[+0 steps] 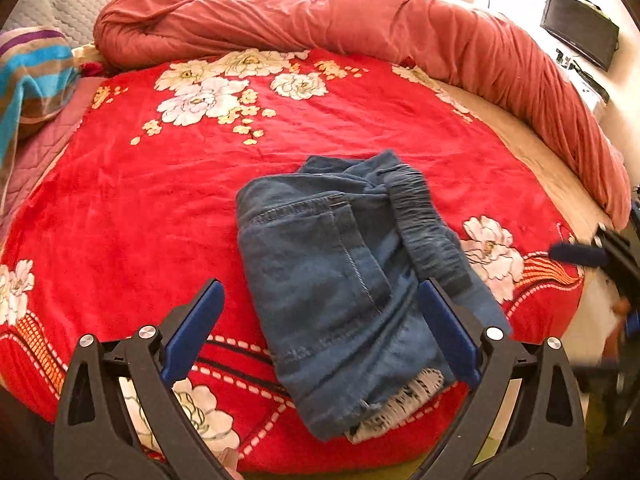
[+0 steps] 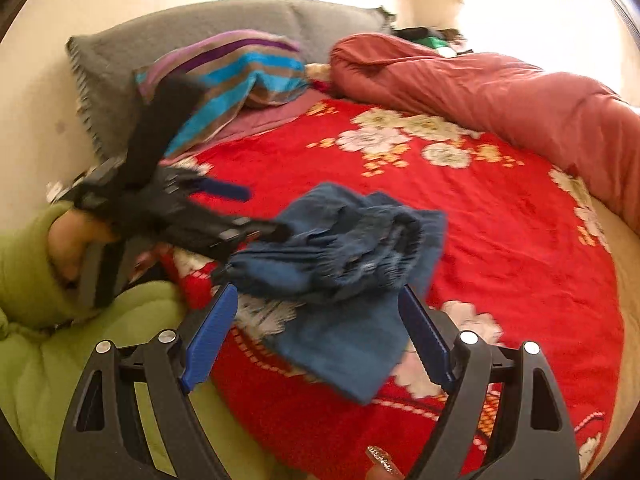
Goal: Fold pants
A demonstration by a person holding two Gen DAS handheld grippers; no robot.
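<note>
The blue jeans (image 1: 320, 264) lie folded into a compact bundle on the red floral blanket (image 1: 160, 220), waistband toward the right and a frayed hem toward the near edge. My left gripper (image 1: 320, 320) hovers just above their near end, jaws wide open and empty. In the right wrist view the jeans (image 2: 340, 248) look blurred, with a loose flap reaching toward me. My right gripper (image 2: 318, 328) is open over that flap, gripping nothing. The left gripper (image 2: 256, 212) shows at the jeans' left side, held by a hand in a green sleeve (image 2: 24, 264). A blurred right finger (image 1: 580, 256) appears at the right edge.
A rolled salmon duvet (image 1: 320, 12) runs along the back and right of the bed. A striped pillow (image 1: 36, 76) and a grey cushion (image 2: 180, 32) sit at the head. A dark screen (image 1: 580, 28) hangs on the wall. Green padded clothing (image 2: 100, 360) fills the near left.
</note>
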